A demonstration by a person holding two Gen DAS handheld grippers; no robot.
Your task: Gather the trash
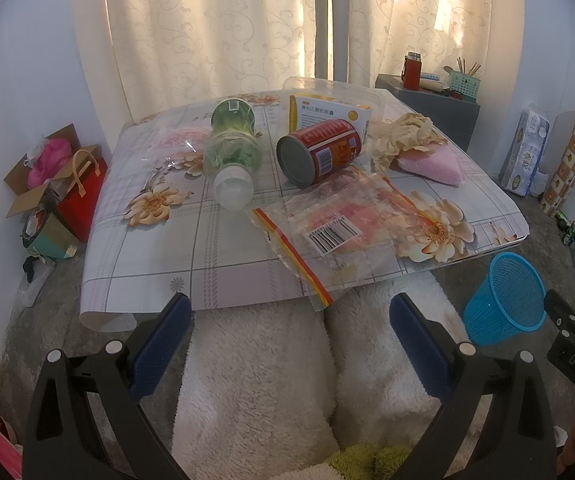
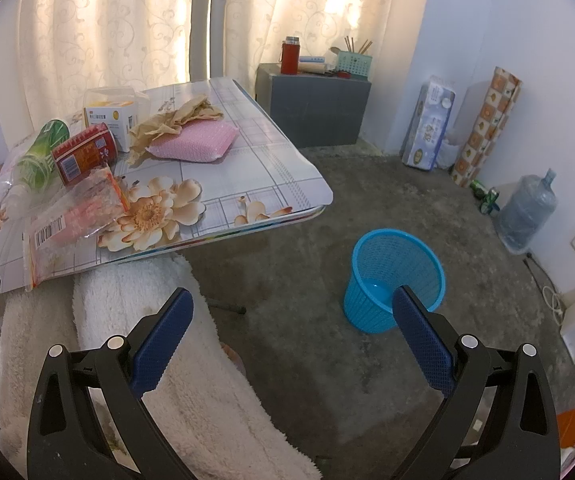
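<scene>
On the flower-patterned table (image 1: pixel 215 240) lie a clear bottle with a green label (image 1: pixel 231 148), a red can (image 1: pixel 319 150) on its side, a clear plastic bag with a barcode (image 1: pixel 339 224), crumpled tan paper (image 1: pixel 403 134), a pink sponge (image 1: pixel 433 164) and a white-and-yellow box (image 1: pixel 331 114). A blue mesh basket (image 2: pixel 395 280) stands on the floor to the table's right. My left gripper (image 1: pixel 291 324) is open, short of the table's near edge. Over the floor next to the basket, my right gripper (image 2: pixel 293 316) is also open. Both hold nothing.
White fleece-covered legs (image 1: pixel 271 368) lie under both grippers. A cardboard box and red bag (image 1: pixel 83 196) sit left of the table. A grey cabinet (image 2: pixel 315 108), a tissue pack (image 2: pixel 427 128), a patterned roll (image 2: pixel 487 124) and a water jug (image 2: pixel 527 212) line the right wall.
</scene>
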